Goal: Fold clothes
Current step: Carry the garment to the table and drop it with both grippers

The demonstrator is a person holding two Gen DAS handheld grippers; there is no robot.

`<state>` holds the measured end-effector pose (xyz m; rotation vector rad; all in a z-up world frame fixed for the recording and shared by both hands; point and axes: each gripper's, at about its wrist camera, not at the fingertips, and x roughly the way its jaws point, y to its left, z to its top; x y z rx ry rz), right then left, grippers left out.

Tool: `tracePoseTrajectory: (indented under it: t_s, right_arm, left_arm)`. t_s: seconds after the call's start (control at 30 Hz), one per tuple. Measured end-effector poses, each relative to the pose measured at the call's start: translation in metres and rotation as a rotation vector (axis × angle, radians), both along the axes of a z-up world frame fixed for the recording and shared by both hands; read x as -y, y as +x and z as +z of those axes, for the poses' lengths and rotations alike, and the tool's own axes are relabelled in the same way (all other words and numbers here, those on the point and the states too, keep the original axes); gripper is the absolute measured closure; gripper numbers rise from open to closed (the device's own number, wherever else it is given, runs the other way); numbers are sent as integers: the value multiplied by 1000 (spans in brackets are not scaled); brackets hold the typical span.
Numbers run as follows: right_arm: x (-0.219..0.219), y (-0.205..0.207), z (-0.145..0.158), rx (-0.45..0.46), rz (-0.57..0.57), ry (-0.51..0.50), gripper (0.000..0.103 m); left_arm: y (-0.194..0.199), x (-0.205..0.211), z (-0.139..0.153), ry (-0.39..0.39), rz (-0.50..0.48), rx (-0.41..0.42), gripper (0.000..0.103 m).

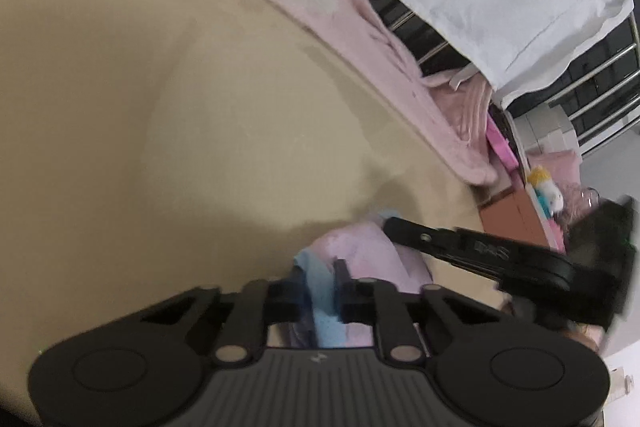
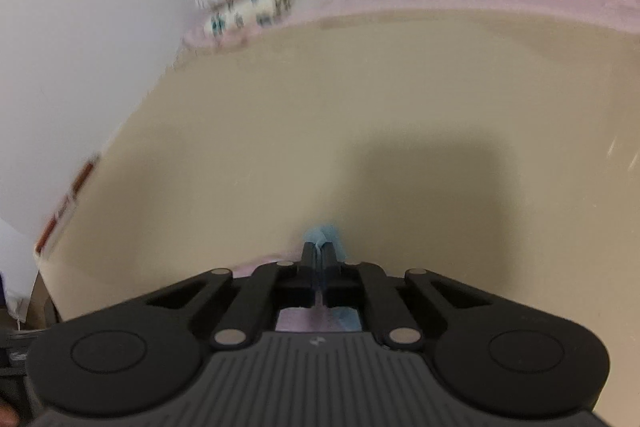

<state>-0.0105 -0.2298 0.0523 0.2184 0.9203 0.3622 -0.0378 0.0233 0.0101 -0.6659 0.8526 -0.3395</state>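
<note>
Garment (image 1: 362,259), pink and light blue, lies bunched at the near edge of the beige bed surface (image 1: 160,87). Left gripper (image 1: 320,287) has its jaws nearly together, pinching a blue fold between them. Right gripper (image 2: 319,259) has its jaws pressed together on a thin blue edge that protrudes just past the fingertips.
</note>
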Motion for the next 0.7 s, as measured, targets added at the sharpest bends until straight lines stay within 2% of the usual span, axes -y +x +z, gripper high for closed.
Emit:
tracePoseTrajectory:
  t_s: [0.03,0.1,0.13,0.2,0.23,0.27,0.3,0.33,0.37,0.4,0.43,0.47,0.5,0.53,0.6,0.63,0.7]
  right_arm:
    - [-1,7,11,35,-13,-19,101]
    - [2,14,47,160,-57,-10,101]
    - [7,9,75,243,-84,3,101]
    - [7,-25,124,481,-69,-48,101]
    - [7,-43,149,601,-61,-74,101]
    - [4,-59,157,638,-44,-106,101]
    - [0,-76,165,672,-26,-137,101]
    - [-7,-83,155,656,-7,-155,100]
    - [-14,-91,145,638,13,-173,97]
    - [-21,-99,134,620,33,-191,94]
    - [-27,-102,112,522,76,-200,77]
    - [-33,-104,89,422,119,-209,48]
    - [-37,-107,71,357,156,-166,41]
    - [-40,-110,54,292,194,-123,41]
    - [-37,-133,32,267,228,-72,41]
    - [-32,-138,29,267,197,-56,41]
    - [-20,-140,25,267,126,-2,40]
  left_arm:
    - [21,3,16,-14,5,48,96]
    - [41,6,66,-28,3,203,97]
    - [36,7,94,-4,5,323,96]
    - [19,6,146,89,24,550,93]
    - [11,4,161,164,37,601,82]
    - [8,-1,164,191,34,591,70]
    - [5,-7,163,205,27,568,66]
    - [1,-15,149,210,20,516,60]
    - [-5,-23,133,212,12,457,49]
    - [-10,-31,116,214,4,398,45]
    - [-19,-43,99,219,24,338,45]
    - [-29,-55,82,225,52,277,44]
    - [-41,-69,68,222,72,238,44]
    - [-52,-83,55,216,90,204,42]
    - [-63,-98,46,211,115,166,39]
    - [-67,-104,43,209,126,148,37]
    - [-64,-100,46,205,113,170,34]
